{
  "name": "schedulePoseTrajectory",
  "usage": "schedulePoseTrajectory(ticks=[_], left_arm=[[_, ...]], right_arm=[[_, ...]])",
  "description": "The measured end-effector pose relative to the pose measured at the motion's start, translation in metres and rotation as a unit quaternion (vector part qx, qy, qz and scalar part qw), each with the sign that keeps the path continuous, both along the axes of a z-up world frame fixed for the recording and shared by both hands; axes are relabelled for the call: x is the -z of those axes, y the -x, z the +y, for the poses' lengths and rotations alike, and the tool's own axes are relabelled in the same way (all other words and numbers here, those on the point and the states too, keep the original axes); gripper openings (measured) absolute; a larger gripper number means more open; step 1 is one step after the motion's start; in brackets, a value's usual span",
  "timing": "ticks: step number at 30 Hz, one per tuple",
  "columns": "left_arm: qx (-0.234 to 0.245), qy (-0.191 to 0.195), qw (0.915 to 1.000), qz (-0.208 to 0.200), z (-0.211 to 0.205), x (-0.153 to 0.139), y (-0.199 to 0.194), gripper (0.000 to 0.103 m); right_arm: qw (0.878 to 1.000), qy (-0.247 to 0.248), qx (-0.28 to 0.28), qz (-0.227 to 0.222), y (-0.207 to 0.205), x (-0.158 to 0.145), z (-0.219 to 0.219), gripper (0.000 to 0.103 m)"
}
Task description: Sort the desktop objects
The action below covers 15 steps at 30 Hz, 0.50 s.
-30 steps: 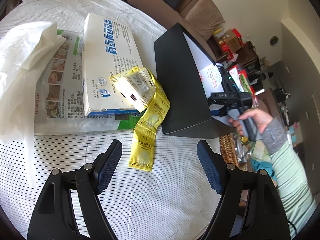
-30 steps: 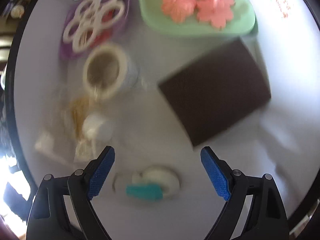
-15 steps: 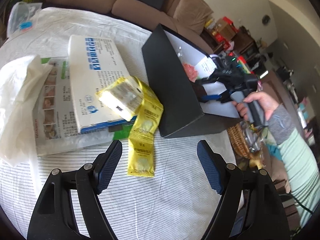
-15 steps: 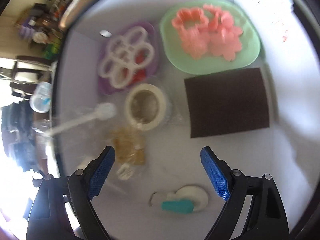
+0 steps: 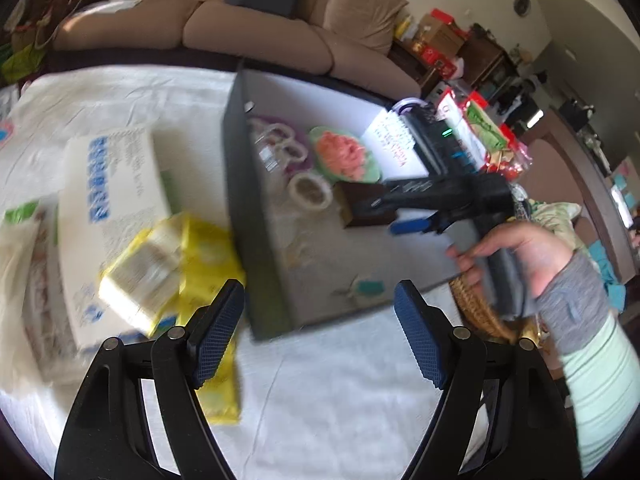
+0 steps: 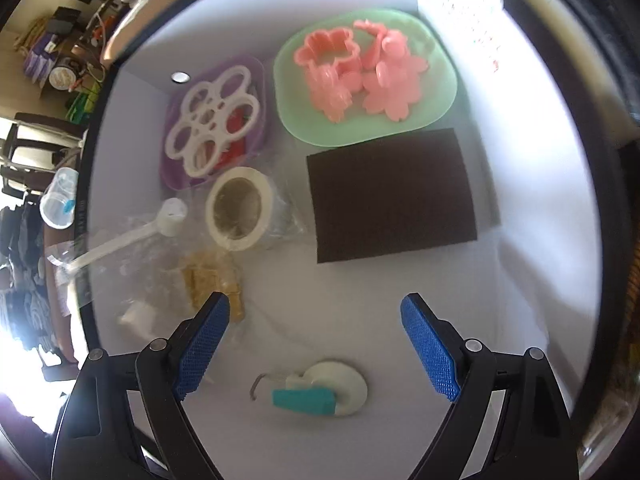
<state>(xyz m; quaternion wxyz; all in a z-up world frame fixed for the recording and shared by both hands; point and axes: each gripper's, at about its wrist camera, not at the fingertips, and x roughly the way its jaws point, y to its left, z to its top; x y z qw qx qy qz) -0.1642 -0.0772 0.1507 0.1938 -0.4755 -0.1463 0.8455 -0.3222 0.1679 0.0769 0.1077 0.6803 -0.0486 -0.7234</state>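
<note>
A black box (image 5: 248,216) with a white inside stands open on the striped tablecloth. Inside lie a green plate (image 6: 436,120) of pink flower cutters (image 6: 360,72), a purple tray (image 6: 176,168) with a white flower mould (image 6: 212,120), a tape roll (image 6: 240,208), a brown pad (image 6: 392,196), a bagged white scoop (image 6: 132,236) and a white hook with a teal tab (image 6: 316,396). My right gripper (image 6: 316,340) hangs open over the box, empty. My left gripper (image 5: 316,332) stands open and empty above the box's near corner. Yellow sachets (image 5: 200,252) lie left of the box.
A white and blue carton (image 5: 108,192) rests on a printed packet left of the sachets. A person's hand (image 5: 516,252) holds the right gripper's handle. A brown sofa (image 5: 256,28) runs behind the table. A wicker basket (image 5: 476,312) sits by the box's right corner.
The left view has swung right and up, so the box's inside now shows and the carton has slid left. The right view has drawn back a little from the box floor.
</note>
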Motion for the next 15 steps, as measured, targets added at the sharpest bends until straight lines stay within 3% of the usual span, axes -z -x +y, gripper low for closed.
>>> schedulePoseTrajectory(ticks=[8, 15], left_arm=[[0.02, 0.002, 0.9998, 0.003, 0.039, -0.005, 0.03, 0.075], [0.026, 0.006, 0.9996, -0.003, 0.048, -0.003, 0.037, 0.075]], right_arm=[[0.998, -0.025, -0.016, -0.048, 0.028, 0.026, -0.001, 0.09], [0.999, -0.023, 0.011, -0.034, 0.047, 0.03, 0.005, 0.09]])
